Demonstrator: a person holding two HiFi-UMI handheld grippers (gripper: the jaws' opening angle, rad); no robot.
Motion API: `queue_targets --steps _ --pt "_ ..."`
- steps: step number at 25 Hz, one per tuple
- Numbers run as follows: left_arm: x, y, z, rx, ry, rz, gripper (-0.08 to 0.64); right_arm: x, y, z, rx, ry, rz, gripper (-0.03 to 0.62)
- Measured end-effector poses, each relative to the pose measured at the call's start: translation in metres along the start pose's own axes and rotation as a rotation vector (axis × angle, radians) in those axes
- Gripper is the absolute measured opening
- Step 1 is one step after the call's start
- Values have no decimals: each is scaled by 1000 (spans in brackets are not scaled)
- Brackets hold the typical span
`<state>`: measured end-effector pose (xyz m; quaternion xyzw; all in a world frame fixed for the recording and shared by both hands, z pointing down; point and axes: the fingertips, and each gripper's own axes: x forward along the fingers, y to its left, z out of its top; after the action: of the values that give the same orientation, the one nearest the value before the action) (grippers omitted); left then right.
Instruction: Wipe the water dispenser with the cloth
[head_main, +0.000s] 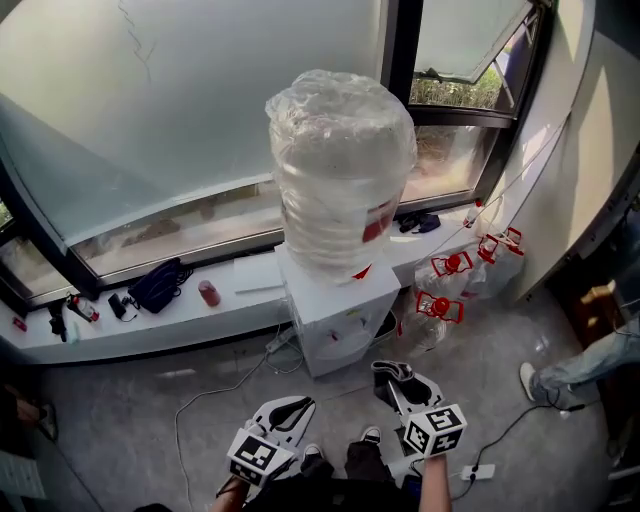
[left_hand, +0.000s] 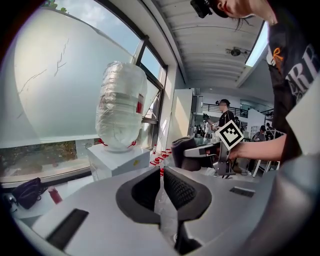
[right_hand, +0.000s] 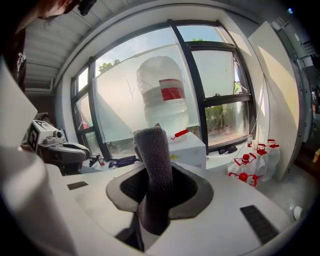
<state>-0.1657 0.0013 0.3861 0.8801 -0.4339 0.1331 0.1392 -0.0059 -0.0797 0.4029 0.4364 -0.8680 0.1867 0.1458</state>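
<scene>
On the left, the left claw is together with nothing in it, held low and well apart from the dispenser. In the middle stands one water dispenser, a white cabinet on the floor against the window ledge. It carries one large bottle wrapped in clear plastic. To the right, the right claw is clamped on the one dark cloth, which sticks up between its jaws and hangs near the cabinet without touching it.

The step in hand looks like the approach, since no wiping contact has been made yet. The next move probably calls for bringing the cloth forward flat onto the cabinet's top or front and keeping pressure on it while sweeping.

Count: two claws, one cloth, one dispenser, one bottle. At least four red-capped jugs sit at the far right.
</scene>
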Motion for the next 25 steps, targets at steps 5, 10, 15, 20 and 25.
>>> queue_targets --steps 5,10,15,20,25 --pt "-15 -3 -10 -1 -13 14 29 -18 30 3 -25 -9 26 115" --pt "-20 -13 -8 -4 -73 30 29 -31 51 0 -48 -10 64 115" --pt "-29 -28 -2 5 -73 48 29 -48 62 -9 -73 10 103 115" --pt "-40 -56 8 -15 -111 91 29 -81 58 -21 -74 19 128 115" --pt "-50 -112 9 -37 -140 123 29 -125 55 -36 -78 7 166 115"
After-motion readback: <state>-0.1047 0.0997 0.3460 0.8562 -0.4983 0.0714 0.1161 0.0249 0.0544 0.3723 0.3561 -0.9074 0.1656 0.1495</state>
